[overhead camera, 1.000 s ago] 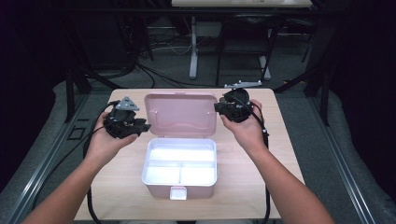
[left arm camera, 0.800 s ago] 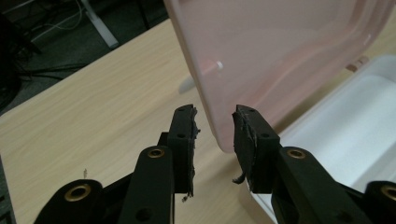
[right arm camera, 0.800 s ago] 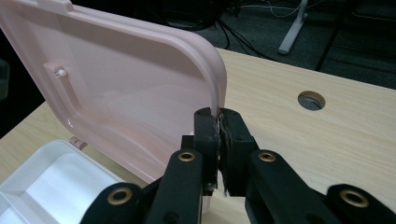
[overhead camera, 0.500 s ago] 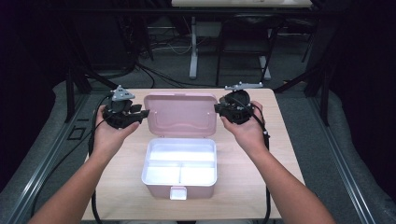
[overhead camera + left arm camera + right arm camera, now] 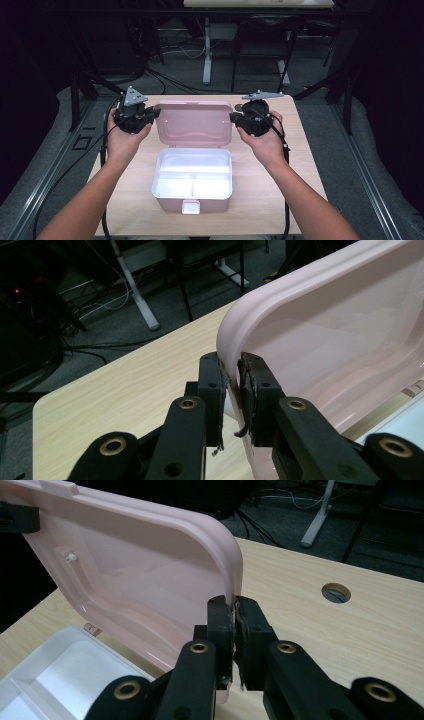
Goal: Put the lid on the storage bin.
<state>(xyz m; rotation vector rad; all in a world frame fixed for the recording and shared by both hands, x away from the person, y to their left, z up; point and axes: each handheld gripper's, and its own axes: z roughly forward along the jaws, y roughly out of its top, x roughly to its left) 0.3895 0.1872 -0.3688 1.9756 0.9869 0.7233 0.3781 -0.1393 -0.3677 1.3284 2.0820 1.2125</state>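
Between your right gripper jaws sits the raised pink lid's edge, clamped. Your left gripper has just been closing on the opposite edge, pads about meeting it. Thin, light, flexible plastic: hold the rims.

Both forearms come in from the bottom and angle out, hands up near the far side. Left gripper points inward to the right; its jaws have just been closing and now sit nearly together on a thin edge. Right gripper points inward to the left, jaws pinched tight. Grey plates on top of both.
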